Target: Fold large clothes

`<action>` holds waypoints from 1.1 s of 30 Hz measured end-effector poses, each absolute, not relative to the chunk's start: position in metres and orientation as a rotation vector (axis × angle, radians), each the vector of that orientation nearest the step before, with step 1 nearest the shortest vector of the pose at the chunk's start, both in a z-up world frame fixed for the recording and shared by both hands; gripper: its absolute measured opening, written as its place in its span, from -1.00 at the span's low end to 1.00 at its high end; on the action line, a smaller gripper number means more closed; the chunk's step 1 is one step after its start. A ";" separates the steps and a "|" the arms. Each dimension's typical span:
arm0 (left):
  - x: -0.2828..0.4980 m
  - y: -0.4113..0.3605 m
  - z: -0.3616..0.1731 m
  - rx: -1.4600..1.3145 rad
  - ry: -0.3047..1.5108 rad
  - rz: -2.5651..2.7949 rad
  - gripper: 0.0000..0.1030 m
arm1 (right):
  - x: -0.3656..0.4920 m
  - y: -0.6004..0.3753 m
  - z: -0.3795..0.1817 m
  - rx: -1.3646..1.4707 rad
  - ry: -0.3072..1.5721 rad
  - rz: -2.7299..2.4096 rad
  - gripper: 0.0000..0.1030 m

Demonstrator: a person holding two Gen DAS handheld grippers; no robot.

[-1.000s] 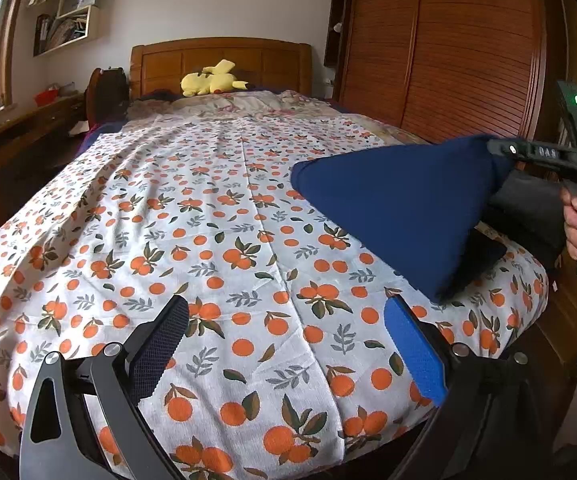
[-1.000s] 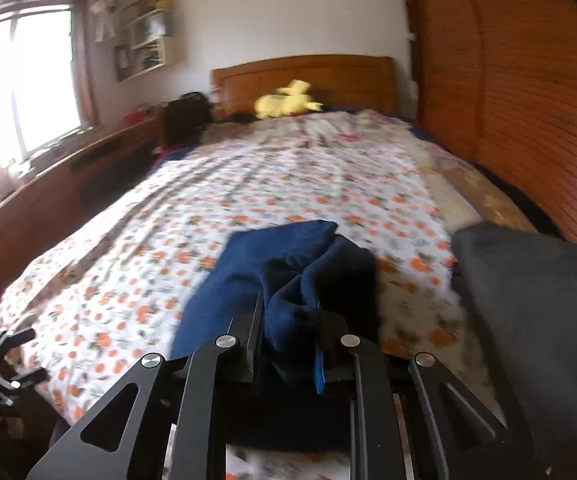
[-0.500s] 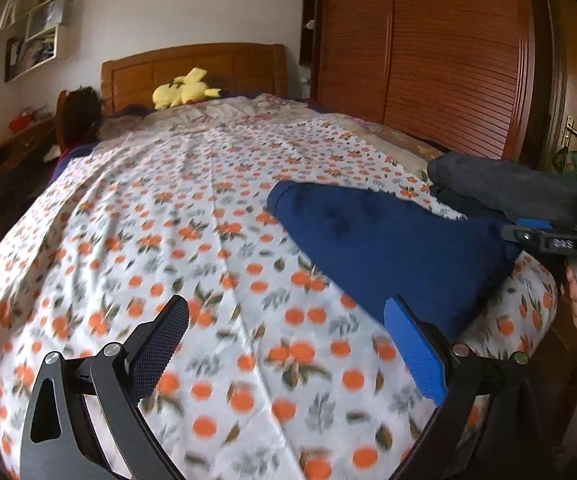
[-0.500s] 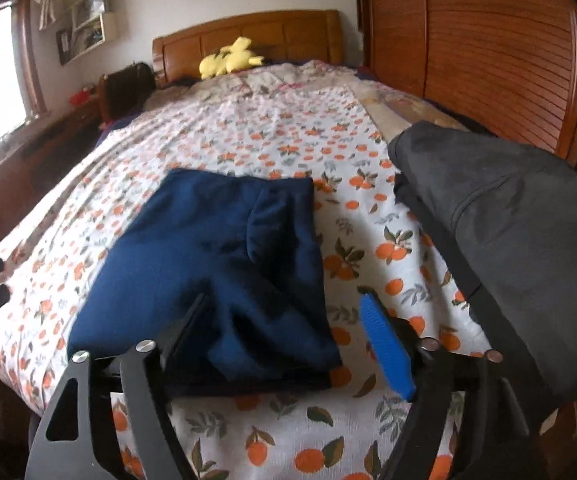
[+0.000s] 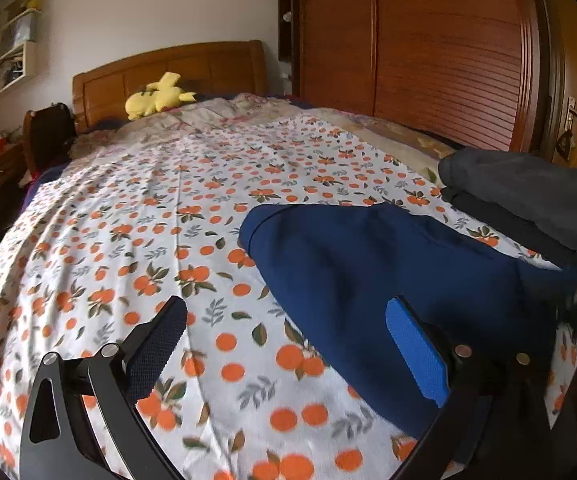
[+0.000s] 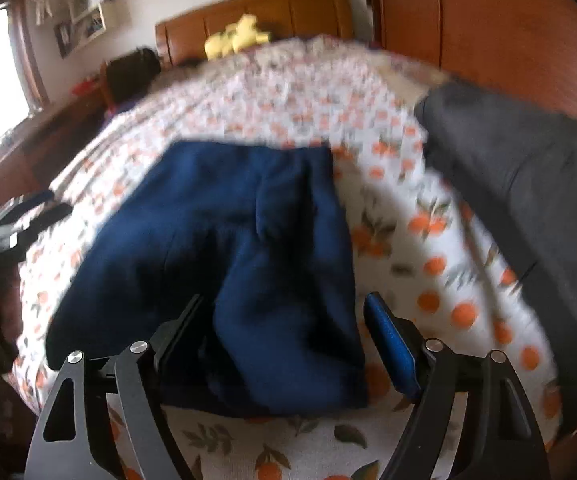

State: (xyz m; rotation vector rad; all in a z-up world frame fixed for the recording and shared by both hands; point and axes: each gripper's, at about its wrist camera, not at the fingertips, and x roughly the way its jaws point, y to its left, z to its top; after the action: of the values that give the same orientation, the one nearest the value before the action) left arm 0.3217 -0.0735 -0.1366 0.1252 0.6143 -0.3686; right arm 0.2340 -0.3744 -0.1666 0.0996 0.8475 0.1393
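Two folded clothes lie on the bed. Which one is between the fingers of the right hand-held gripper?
The navy blue garment; the dark grey garment lies apart, to its right, beside the wardrobe.

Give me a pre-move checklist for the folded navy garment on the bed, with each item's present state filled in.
1. Navy garment lies flat on the orange-print bedsheet: ok.
2. Right gripper free of cloth: ok. Its jaws are opening; the garment's near edge lies between them, and the pads do not press on it.
3. Left gripper open, nothing held: ok.
4. Garment apart from the dark grey clothes pile: ok, a strip of sheet shows between them.
5. Fold edges aligned: not ok. A raised ridge runs down the top layer.
6. Garment fully on the bed at its near edge: cannot tell. The right gripper's frame hides part of it.
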 end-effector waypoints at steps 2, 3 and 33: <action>0.338 -0.078 -0.140 0.127 0.624 -0.379 0.95 | 0.233 -0.377 -0.177 0.123 0.868 0.145 0.47; 0.344 -0.080 -0.142 0.128 0.627 -0.382 0.95 | 0.232 -0.378 -0.183 0.133 0.875 0.148 0.47; 0.518 -0.088 -0.220 -0.094 0.936 -0.414 0.50 | 0.231 -0.376 -0.190 0.159 0.879 0.157 0.49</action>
State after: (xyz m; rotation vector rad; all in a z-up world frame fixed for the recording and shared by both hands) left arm 0.5181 -0.0880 -0.2196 -0.0940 0.9363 -0.4135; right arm 0.2305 -0.3760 -0.1898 0.1593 0.8792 0.1569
